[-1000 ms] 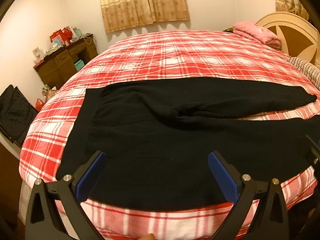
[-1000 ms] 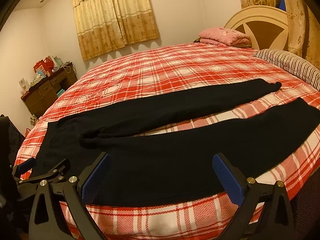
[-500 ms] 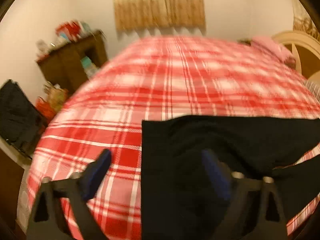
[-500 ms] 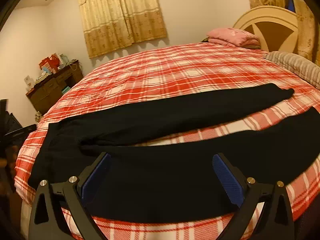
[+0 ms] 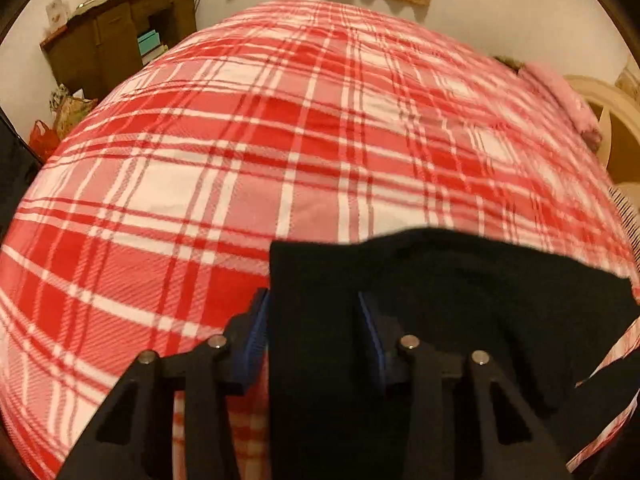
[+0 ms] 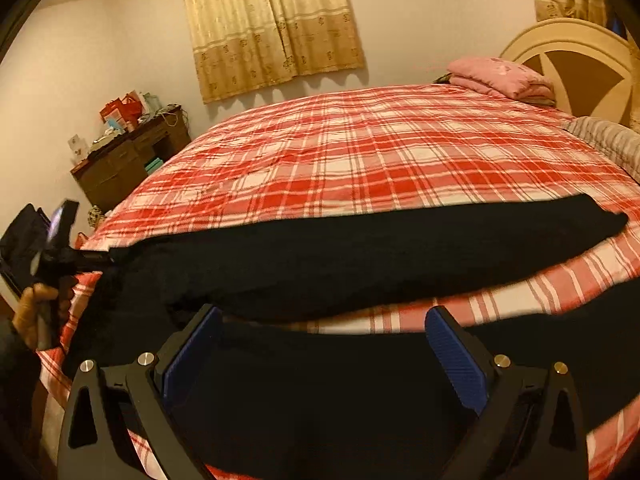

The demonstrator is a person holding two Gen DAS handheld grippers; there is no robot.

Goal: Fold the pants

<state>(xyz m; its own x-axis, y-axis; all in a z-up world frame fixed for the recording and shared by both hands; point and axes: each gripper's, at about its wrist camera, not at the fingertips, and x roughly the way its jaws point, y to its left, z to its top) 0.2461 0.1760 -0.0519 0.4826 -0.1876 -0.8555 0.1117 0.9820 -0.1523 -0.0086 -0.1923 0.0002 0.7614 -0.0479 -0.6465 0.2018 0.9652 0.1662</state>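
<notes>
Left hand-held gripper [image 5: 314, 322]: jaws have just been closing, now narrow around the waistband corner of the black pants [image 6: 360, 256], cloth between the blue pads, though we cannot tell if they bite yet. Right hand-held gripper [image 6: 320, 344] hangs wide open over the near leg, holding nothing. Pants lie spread on the plaid bed [image 6: 380, 152], legs apart. Risks as we judge them: a thin pinch catches one layer only, the corner slips on lifting, or the fabric drags and bunches.
</notes>
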